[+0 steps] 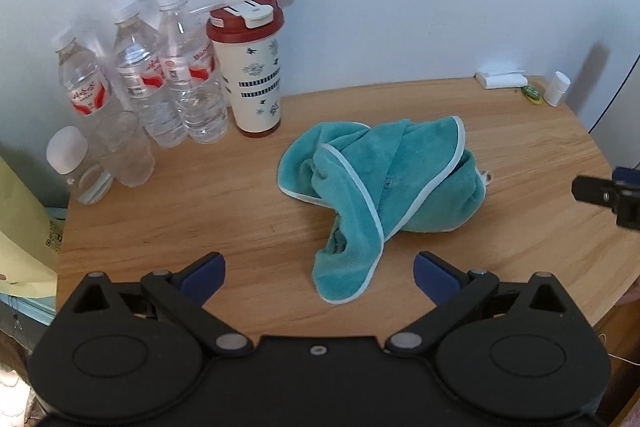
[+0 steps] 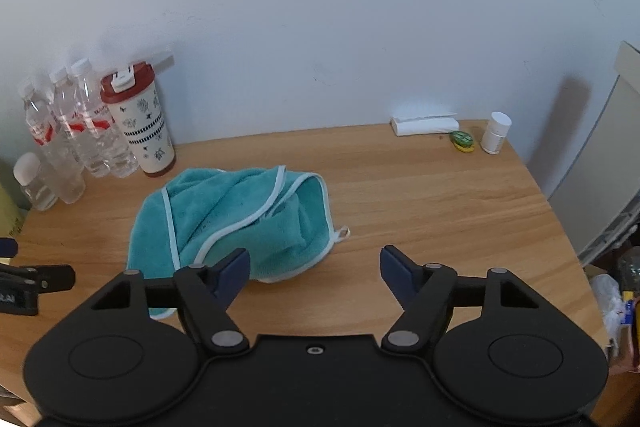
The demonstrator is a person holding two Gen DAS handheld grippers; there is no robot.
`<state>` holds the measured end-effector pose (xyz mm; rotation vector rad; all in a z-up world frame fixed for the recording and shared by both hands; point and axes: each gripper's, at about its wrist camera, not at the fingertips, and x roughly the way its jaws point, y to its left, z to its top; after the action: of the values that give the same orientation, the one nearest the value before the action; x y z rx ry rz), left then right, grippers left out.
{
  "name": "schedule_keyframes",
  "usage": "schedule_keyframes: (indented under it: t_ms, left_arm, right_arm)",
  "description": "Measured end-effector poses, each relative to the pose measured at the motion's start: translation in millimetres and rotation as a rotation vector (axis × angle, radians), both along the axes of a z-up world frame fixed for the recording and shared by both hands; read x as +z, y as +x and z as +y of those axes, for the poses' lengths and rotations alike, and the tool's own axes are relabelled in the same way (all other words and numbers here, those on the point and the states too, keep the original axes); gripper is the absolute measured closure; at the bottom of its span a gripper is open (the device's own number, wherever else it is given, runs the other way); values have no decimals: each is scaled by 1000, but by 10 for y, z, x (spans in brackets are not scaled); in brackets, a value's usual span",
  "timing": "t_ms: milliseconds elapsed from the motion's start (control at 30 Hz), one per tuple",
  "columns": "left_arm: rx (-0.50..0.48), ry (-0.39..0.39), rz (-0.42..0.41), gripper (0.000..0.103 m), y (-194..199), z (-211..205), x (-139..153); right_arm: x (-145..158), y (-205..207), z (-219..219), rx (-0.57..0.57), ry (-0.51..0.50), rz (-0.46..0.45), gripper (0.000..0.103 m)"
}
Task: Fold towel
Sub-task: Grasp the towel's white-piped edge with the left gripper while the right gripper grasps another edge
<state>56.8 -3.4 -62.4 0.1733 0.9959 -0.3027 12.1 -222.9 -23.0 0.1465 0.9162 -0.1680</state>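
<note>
The wooden table [image 1: 200, 203] carries the teal towel [image 1: 380, 179] crumpled in a heap near its middle — no fold made yet, everything remains. The left gripper [image 1: 319, 269] and right gripper [image 2: 315, 261] hover wide-jawed, holding nothing — towel untouched.

The table [image 2: 400, 195] holds one teal towel [image 2: 236, 219], four clear water bottles [image 1: 132, 67], one patterned tumbler [image 1: 256, 75], one small white pill bottle [image 2: 496, 133] and one white box [image 2: 424, 125].

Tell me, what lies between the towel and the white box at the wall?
Only bare table between towel and white box, in the right wrist view.
</note>
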Motion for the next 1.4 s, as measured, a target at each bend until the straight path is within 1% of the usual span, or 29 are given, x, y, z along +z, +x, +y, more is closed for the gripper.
schedule_keyframes:
  t_ms: [67, 133, 200, 333, 367, 400, 433, 467, 533, 600, 667, 700, 833, 867, 900, 967, 1000, 1033, 1067, 1100, 1133, 1233, 1300, 1333, 1367, 1400]
  left_arm:
    - [-3, -9, 0, 0, 15, -48, -40]
    - [-2, -1, -1, 0, 34, -151, -98]
    - [-1, 8, 2, 0, 45, -234, -136]
    - [-28, 31, -10, 0, 83, -471, -199]
    - [-32, 39, -15, 0, 96, -521, -205]
    - [-48, 41, -15, 0, 115, -595, -225]
    - [-68, 43, -14, 0, 136, -678, -248]
    - [-77, 50, -14, 0, 151, -737, -279]
    - [-87, 67, -12, 0, 171, -839, -347]
    - [-97, 90, -9, 3, 178, -943, -430]
    - [-98, 115, -17, 12, 171, -1016, -495]
    - [-102, 131, -14, 14, 173, -1056, -540]
    - [-69, 166, -19, 17, 209, -1103, -658]
    - [-55, 171, -21, 22, 226, -1098, -678]
    - [-37, 171, -24, 24, 249, -1084, -695]
    - [-10, 172, -34, 25, 289, -1068, -723]
    - [-4, 177, -41, 25, 301, -1071, -734]
    - [-1, 192, -68, 29, 304, -1091, -749]
    - [-10, 195, -79, 35, 304, -1108, -753]
    - [-21, 194, -84, 37, 305, -1124, -753]
    - [-37, 192, -89, 37, 307, -1147, -757]
    - [-57, 219, -107, 37, 318, -1215, -801]
    - [-68, 242, -108, 47, 326, -1260, -866]
    - [-77, 251, -105, 55, 331, -1282, -909]
    - [-84, 270, -104, 58, 337, -1304, -956]
    - [-85, 283, -106, 59, 333, -1311, -979]
  right_arm:
    - [-42, 80, -66, 36, 13, -3, 39]
    - [-84, 160, -132, 73, 26, -5, 43]
    - [-138, 275, -191, 126, 12, 4, 48]
    - [-215, 496, -341, 255, 6, 8, 49]
    - [-231, 542, -371, 270, 18, 18, 50]
    - [-261, 634, -430, 296, 55, 36, 52]
    - [-269, 661, -449, 299, 66, 37, 55]
    - [-304, 740, -497, 311, 89, 41, 55]
    - [-361, 841, -516, 347, 105, 51, 58]
    - [-437, 982, -491, 392, 114, 57, 58]
    - [-506, 1123, -462, 428, 150, 80, 58]
    - [-559, 1220, -459, 424, 182, 111, 58]
    - [-701, 1480, -411, 419, 236, 148, 57]
    - [-745, 1542, -400, 414, 247, 163, 56]
    - [-811, 1627, -395, 405, 285, 192, 56]
    - [-892, 1722, -377, 392, 309, 217, 56]
    - [-945, 1779, -351, 377, 290, 234, 56]
    - [-995, 1823, -346, 359, 286, 253, 56]
    - [-1045, 1867, -342, 342, 283, 272, 57]
    - [-1090, 1902, -366, 338, 326, 289, 57]
    - [-1102, 1918, -391, 338, 362, 295, 58]
    - [-1077, 1942, -392, 349, 385, 281, 58]
    - [-1079, 1955, -384, 360, 394, 286, 58]
    - [-1083, 1961, -383, 363, 401, 291, 58]
    - [-1094, 1968, -389, 360, 416, 298, 58]
    - [-1103, 1970, -394, 361, 422, 298, 58]
